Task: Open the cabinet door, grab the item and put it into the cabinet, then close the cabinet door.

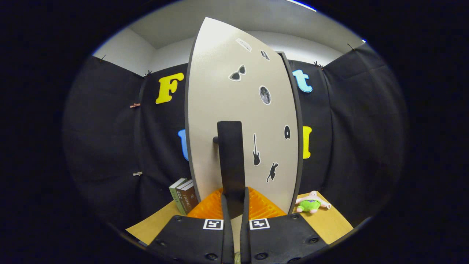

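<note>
1. I saw my gripper (234, 205) pinching the black door handle (231, 161) at 12 o'clock.
2. The soft toy (311, 204) lay on the table (329, 223) at 2 o'clock.
3. I judged it light and squashy; best grabbed by its body.

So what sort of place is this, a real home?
Probably a staged test booth, not a home: black cloth walls pinned up around one tabletop with a stickered cabinet door, whose handle the gripper clamps, some books and a plush toy.
</note>
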The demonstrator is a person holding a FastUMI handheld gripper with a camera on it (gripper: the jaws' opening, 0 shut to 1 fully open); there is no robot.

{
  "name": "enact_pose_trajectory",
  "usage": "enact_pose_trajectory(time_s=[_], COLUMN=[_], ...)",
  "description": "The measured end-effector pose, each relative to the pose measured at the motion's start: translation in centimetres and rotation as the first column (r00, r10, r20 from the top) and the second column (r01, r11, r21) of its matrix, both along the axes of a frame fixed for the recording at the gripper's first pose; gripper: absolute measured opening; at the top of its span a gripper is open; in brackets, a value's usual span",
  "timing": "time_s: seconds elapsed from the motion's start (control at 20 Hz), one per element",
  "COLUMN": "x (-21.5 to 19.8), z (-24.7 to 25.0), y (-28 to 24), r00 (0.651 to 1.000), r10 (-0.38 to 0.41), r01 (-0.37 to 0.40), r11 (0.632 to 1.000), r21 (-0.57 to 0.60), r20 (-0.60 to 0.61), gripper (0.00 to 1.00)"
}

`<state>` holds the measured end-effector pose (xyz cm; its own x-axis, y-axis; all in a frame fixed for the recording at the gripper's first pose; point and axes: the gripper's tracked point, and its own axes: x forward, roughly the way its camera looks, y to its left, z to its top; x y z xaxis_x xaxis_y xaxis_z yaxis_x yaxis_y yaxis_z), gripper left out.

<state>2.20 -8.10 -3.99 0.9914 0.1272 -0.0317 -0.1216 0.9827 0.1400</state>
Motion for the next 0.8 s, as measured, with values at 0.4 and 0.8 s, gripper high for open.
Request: enact_pose_trajectory(time_s=[0.4, 0.8], x=[-1.9, -2.0], z=[-0.1, -0.3], y=[-6.5, -11.9], r00=[0.999, 0.991], r10=[-0.014, -0.121], r01=[0.016, 0.127], r11=[0.996, 0.985], r21=[-0.084, -0.113], r20=[0.030, 0.057], gripper=[0.10, 0.09])
